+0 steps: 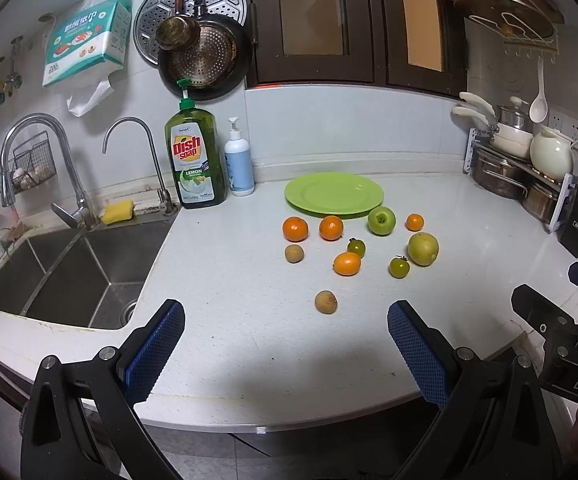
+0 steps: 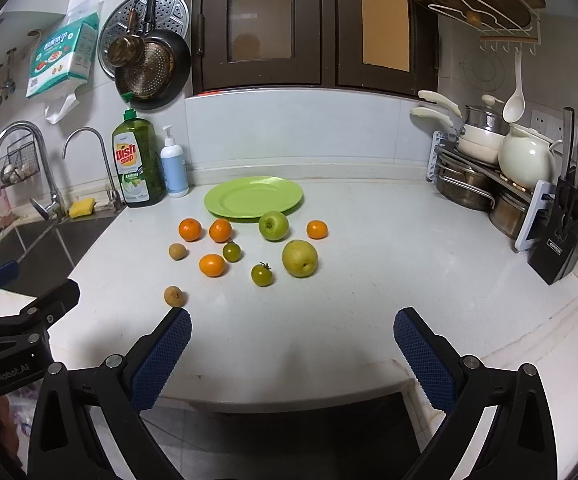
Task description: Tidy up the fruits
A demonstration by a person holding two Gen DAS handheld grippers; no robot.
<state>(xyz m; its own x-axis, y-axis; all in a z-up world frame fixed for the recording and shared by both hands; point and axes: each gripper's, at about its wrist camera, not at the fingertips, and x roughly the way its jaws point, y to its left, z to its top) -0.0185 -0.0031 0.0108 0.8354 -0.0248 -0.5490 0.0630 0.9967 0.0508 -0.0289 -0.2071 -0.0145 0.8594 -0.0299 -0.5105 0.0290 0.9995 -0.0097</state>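
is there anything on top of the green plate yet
Nothing: the round green plate shows a bare surface in both views. All the fruit lies on the white countertop in front of it. What is under the plate is hidden.

Bare counter (image 2: 289, 340) up front; fruit cluster (image 2: 249, 248) blocks plate (image 2: 253, 198); knife block (image 2: 561, 240) crowds right.

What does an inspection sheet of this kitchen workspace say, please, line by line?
Surface: white counter, bare near the front edge.
Job's things: green plate holds nothing; ten fruits lie loose before it, among them green apple and pear.
Clutter: dish soap bottle, lotion bottle, yellow sponge.
Grippers: left gripper and right gripper both open, holding nothing.
Cables: nothing seen.
Surroundings: sink, pot rack, knife block.
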